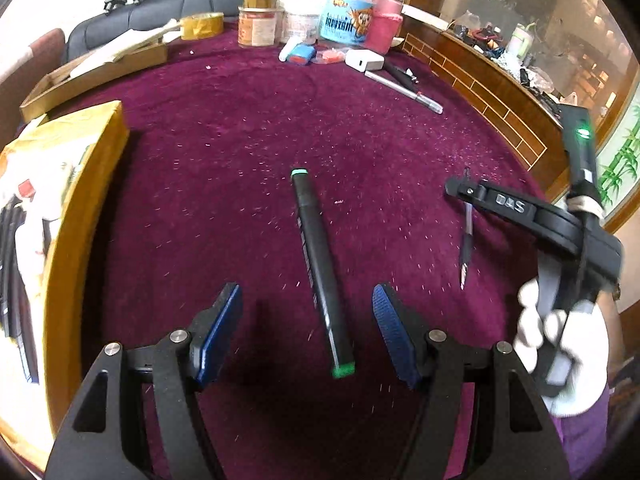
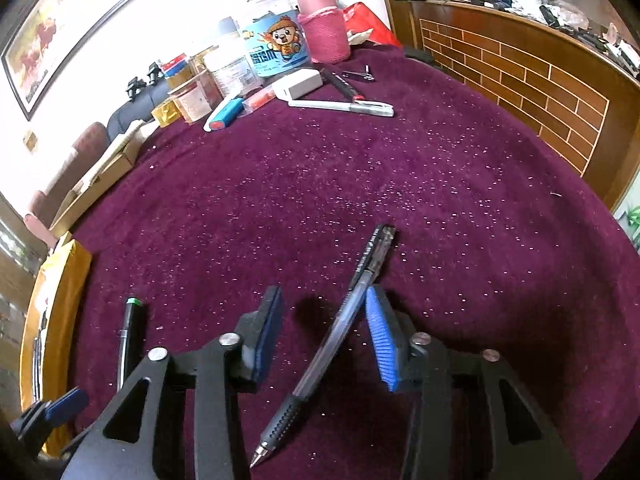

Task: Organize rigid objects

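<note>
The left tongs (image 1: 307,330) stand apart over the worktop (image 1: 240,128), which is covered in a dark magenta cloth. A black marker with green ends (image 1: 320,270) lies between their blue pads, touching neither; one end lies level with the pads and the other points away from them.

The right tongs (image 2: 324,334) are also apart, with a clear ballpoint pen (image 2: 340,326) between the pads. Its barrel lies against, or just beside, the right-hand pad and well clear of the other; whether the pad presses on it I cannot tell. The pen's black grip and tip point back toward the camera, its clip end away. In the left wrist view a white-gloved hand (image 1: 560,344) holds these tongs by the handle, above the pen.

A yellow box (image 1: 60,208) lies at the left edge of the worktop. At the far side stand jars, a blue-labelled tub (image 2: 276,46), a pink-sleeved bottle (image 2: 326,30), a white charger block (image 2: 302,82) and more pens (image 2: 344,107).
</note>
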The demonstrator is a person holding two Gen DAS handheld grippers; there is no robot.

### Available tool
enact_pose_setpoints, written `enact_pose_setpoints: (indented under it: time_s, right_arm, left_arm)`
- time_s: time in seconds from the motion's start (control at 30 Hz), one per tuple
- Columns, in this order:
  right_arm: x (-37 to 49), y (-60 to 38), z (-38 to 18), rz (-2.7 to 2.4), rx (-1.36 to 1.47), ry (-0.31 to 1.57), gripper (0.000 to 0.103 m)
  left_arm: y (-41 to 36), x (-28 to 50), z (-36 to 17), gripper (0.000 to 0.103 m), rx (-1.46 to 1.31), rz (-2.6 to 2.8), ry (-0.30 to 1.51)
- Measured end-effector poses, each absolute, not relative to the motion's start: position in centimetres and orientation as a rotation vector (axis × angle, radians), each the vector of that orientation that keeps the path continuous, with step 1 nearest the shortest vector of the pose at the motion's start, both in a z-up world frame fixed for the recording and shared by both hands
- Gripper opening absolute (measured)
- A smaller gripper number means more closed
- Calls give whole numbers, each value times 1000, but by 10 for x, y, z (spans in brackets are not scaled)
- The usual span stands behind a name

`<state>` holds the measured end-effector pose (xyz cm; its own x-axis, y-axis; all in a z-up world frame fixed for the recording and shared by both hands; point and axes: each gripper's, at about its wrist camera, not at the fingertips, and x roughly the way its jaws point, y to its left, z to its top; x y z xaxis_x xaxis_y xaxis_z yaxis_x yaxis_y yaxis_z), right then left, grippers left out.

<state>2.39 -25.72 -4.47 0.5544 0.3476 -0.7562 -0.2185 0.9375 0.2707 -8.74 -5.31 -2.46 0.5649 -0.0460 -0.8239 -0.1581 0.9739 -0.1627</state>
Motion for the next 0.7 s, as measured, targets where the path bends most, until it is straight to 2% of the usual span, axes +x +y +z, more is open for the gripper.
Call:
enact_pose_setpoints:
  time_s: [0.33, 0.6, 0.7]
  right_arm:
    - [22, -253, -45, 378, 137, 908, 55]
    - [21, -251, -45, 380, 129, 905, 57]
    - [21, -250, -45, 380, 125, 905, 58]
  left_arm:
    - [-62, -56, -39, 66, -241, 65, 996]
    - [-76, -45, -47, 85, -108, 47, 945]
    - [-78, -43, -47, 86, -91, 42, 946]
